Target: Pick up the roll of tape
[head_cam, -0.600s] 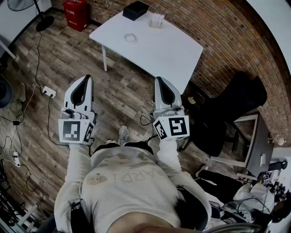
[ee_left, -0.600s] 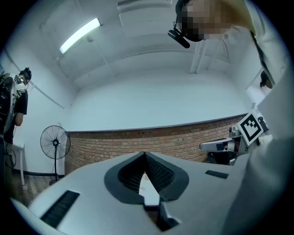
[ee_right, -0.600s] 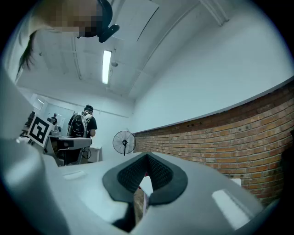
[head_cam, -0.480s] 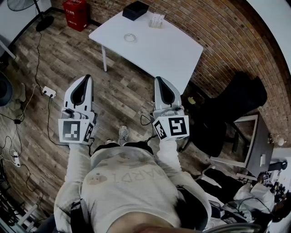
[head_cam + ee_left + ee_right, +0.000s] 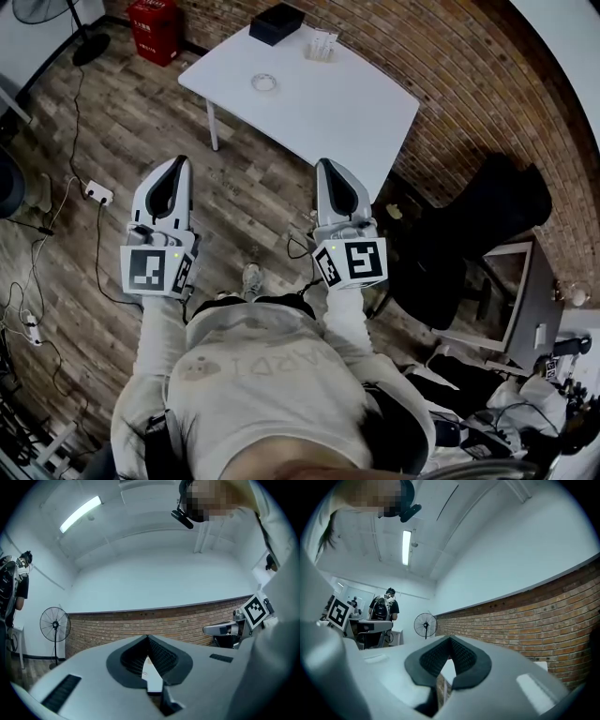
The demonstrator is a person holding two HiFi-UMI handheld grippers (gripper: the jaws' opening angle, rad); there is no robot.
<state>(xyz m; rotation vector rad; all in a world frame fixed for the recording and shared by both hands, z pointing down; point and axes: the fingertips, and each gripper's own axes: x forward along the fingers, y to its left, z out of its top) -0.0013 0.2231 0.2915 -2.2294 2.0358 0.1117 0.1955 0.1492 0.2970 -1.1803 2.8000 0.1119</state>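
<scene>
The roll of tape (image 5: 264, 82) lies flat on the white table (image 5: 347, 112), in the table's left half and about midway between its near and far edges. It is untouched and well apart from both grippers. A black box (image 5: 277, 22) sits at the far left corner of the table, and a small white stand (image 5: 321, 44) is on the far edge just right of the box. The tape lies nearer the person than both of these. The left gripper (image 5: 176, 159) is held out over the wooden floor (image 5: 244, 187), short of the table's near edge and off its near left corner. Its own view shows the jaws brought together at the tips, with nothing between them. The right gripper (image 5: 325, 163) is held alongside it. Its tip is just short of the near edge of the table, its jaws are fully closed and it is empty. Neither gripper is over the tabletop. The table's far edge runs along a brick wall (image 5: 450, 84). On the floor are a red box (image 5: 155, 28) beyond the table's left edge, a power strip (image 5: 98, 192) to the left of the left gripper, and a black chair (image 5: 487, 225) to the right of the table. A standing fan (image 5: 55, 625) shows against the brick wall in the left gripper view.
</scene>
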